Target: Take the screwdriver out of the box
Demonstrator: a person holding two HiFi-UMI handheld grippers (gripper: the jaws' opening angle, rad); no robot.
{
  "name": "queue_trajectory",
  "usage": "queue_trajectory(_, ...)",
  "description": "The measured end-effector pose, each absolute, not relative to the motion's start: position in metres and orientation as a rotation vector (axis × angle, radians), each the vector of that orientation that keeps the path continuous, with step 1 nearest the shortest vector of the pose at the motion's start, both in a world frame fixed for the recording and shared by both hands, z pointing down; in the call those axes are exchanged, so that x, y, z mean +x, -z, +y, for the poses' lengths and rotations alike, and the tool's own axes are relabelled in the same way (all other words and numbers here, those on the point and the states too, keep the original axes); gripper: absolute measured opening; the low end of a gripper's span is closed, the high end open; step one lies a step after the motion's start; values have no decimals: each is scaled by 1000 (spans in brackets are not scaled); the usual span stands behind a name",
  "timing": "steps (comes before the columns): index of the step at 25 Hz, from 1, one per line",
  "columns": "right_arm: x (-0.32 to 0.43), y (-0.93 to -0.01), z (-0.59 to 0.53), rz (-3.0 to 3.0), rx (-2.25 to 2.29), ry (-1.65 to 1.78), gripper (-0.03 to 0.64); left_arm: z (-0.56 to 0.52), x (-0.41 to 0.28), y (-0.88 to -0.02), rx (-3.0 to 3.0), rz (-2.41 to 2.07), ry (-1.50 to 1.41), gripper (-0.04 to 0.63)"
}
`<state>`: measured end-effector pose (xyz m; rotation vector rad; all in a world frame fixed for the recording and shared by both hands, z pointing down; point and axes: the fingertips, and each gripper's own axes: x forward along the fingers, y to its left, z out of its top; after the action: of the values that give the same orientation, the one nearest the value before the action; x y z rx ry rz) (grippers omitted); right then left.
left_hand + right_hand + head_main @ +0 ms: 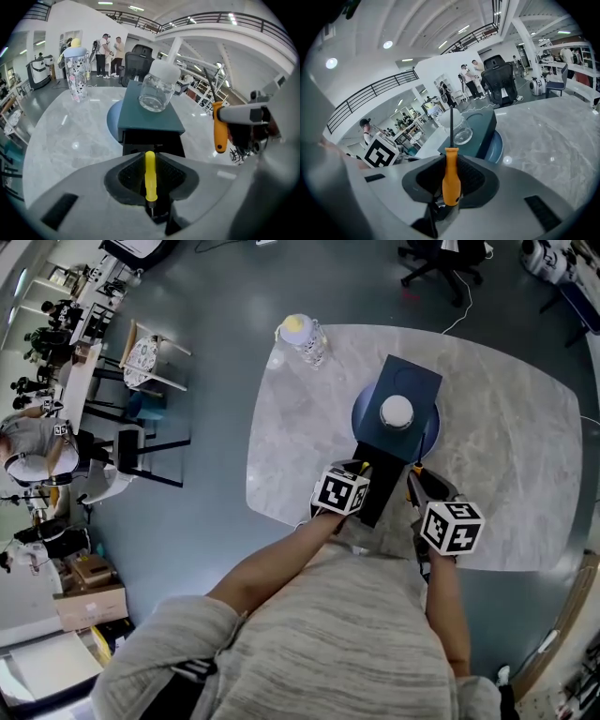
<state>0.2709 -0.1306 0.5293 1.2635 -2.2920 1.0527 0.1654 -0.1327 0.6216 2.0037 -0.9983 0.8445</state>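
Teal box (pixel 150 117), taken as the reference, stands on a blue round plate (pixel 112 124) near the middle of the marble counter (pixel 506 427), with its open end turned towards the person, presumably for easy reach. The interior at that end reads dark, and whether anything remains inside cannot be made out. A clear glass jar (pixel 157 89) with a white lid sits upright on the box top and appears empty.

Left gripper (pixel 356 472): just in front of the box's open end, on its left. The jaws are drawn narrow and clamped on a yellow screwdriver (pixel 150 176), which lies along them with its rounded handle end towards the box. Whether that end has fully cleared the opening cannot be confirmed. It is judged out, or very nearly so.

Right gripper (pixel 419 482): beside the box's open end, on its right. The jaws are closed on the handle of an orange screwdriver (pixel 451 178), whose black shaft points up past the jar. This tool is plainly outside the box. Both tools are gripped at the handle, the thickest part, which is judged to give the pads the surest hold.

A patterned bottle (pixel 305 338) with a yellow cap stands upright on the counter beyond the box's far left corner, well apart from it
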Motion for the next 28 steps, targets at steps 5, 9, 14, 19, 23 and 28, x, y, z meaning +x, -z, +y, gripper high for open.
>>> queue_trajectory(5, 258, -521, -130, -2299, 1270, -1015, 80, -136, 157, -606, 2040, -986, -782, 74)
queue_trajectory(9, 251, -513, -131, -2301, 1285, -999, 80, -141, 153, -588, 2067, -982, -722, 74)
queue_trajectory(14, 237, -504, -126, -2304, 1306, -993, 80, -145, 150, -558, 2112, -960, -613, 74)
queue_trajectory(19, 223, -496, -124, -2312, 1328, -974, 80, -147, 145, -532, 2137, -911, -504, 74)
queue_trajectory(23, 214, -488, -122, -2320, 1347, -961, 80, -147, 139, -512, 2158, -884, -439, 74)
queue_trajectory(28, 203, -474, -117, -2337, 1365, -942, 80, -147, 129, -484, 2208, -863, -357, 74)
